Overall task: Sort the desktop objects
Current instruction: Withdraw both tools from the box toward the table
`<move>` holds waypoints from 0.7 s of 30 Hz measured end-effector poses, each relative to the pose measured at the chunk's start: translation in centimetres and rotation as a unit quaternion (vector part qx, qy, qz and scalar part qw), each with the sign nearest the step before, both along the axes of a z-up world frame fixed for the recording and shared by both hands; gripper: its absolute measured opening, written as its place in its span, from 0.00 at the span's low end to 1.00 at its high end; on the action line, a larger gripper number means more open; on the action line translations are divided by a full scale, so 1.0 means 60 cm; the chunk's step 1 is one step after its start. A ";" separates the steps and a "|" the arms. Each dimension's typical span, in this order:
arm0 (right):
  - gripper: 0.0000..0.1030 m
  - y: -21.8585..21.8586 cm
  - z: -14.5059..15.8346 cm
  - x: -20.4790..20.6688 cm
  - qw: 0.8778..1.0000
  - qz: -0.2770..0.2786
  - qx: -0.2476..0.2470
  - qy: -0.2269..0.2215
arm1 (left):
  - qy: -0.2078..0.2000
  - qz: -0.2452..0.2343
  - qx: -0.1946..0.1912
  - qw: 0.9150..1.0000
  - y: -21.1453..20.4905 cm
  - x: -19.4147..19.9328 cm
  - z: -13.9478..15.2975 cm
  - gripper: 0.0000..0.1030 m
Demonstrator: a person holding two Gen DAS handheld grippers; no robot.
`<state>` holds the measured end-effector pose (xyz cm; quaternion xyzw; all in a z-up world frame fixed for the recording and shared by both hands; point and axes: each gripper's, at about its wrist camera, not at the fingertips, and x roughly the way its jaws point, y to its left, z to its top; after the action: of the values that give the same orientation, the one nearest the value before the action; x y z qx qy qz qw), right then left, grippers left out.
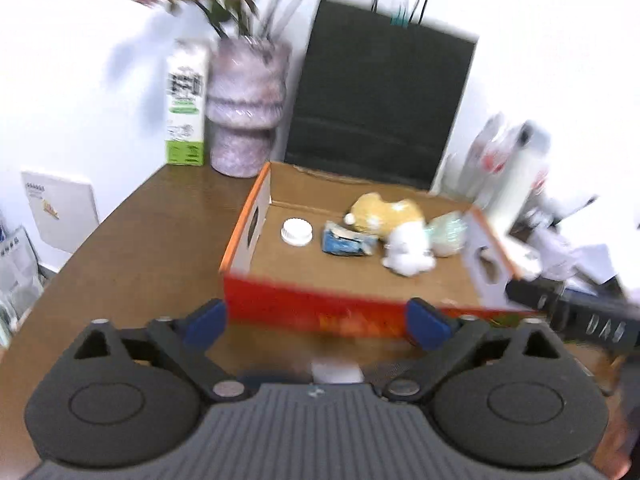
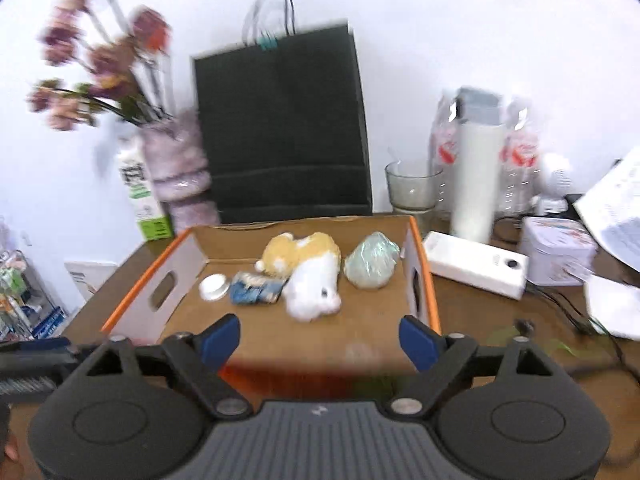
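Hovering near the cardboard tray (image 2: 224, 240), left tongs (image 1: 318, 320) and right tongs (image 2: 320, 338) both spread wide, empty; carton (image 1: 186, 108) lettering blurred, unreadable.

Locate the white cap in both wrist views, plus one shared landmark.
Left wrist: white cap sits on the box floor, left of centre, just left of the blue packet.
Right wrist: white cap lies at the box's left side, again left of the blue packet.
Shared landmark: black bag standing behind the box.

plush toy (image 2: 310, 280) in box (image 2: 152, 296), bag (image 2: 280, 128) behind, vase (image 2: 180, 168) left
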<state>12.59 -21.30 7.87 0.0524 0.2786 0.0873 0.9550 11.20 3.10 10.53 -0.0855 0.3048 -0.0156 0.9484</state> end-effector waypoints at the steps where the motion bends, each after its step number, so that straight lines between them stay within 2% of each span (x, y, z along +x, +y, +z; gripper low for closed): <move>1: 0.85 -0.002 -0.007 -0.036 1.000 -0.001 0.004 -0.005 | -0.014 -0.016 -0.003 1.000 -0.001 -0.047 -0.004 1.00; 4: 0.86 -0.010 -0.027 -0.138 1.000 0.000 0.012 -0.011 | -0.028 -0.034 0.015 0.999 -0.021 -0.144 -0.024 1.00; 7: 0.88 -0.008 -0.051 -0.218 1.000 0.005 0.018 -0.015 | -0.040 -0.042 0.045 0.997 -0.038 -0.212 -0.050 1.00; 10: 0.89 0.000 -0.078 -0.293 0.999 0.009 -0.006 -0.035 | -0.059 -0.048 0.039 0.996 -0.047 -0.273 -0.087 1.00; 13: 0.90 0.002 -0.104 -0.365 0.998 0.010 -0.029 -0.057 | -0.082 -0.053 0.052 0.994 -0.050 -0.326 -0.119 1.00; 17: 0.90 0.006 -0.130 -0.432 0.996 0.013 -0.038 -0.081 | -0.123 -0.051 0.045 0.990 -0.042 -0.367 -0.132 1.00; 19: 0.91 0.011 -0.138 -0.447 0.995 0.013 -0.042 -0.093 | -0.129 -0.029 0.039 0.990 -0.039 -0.382 -0.139 1.00; 21: 0.91 0.015 -0.143 -0.453 0.995 0.018 -0.042 -0.093 | -0.142 -0.031 0.037 0.989 -0.041 -0.396 -0.142 1.00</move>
<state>-14.60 -20.37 -0.71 -0.0008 0.1930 0.0968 0.9764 -12.58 0.63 1.98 -0.0374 0.1697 -0.0460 0.9837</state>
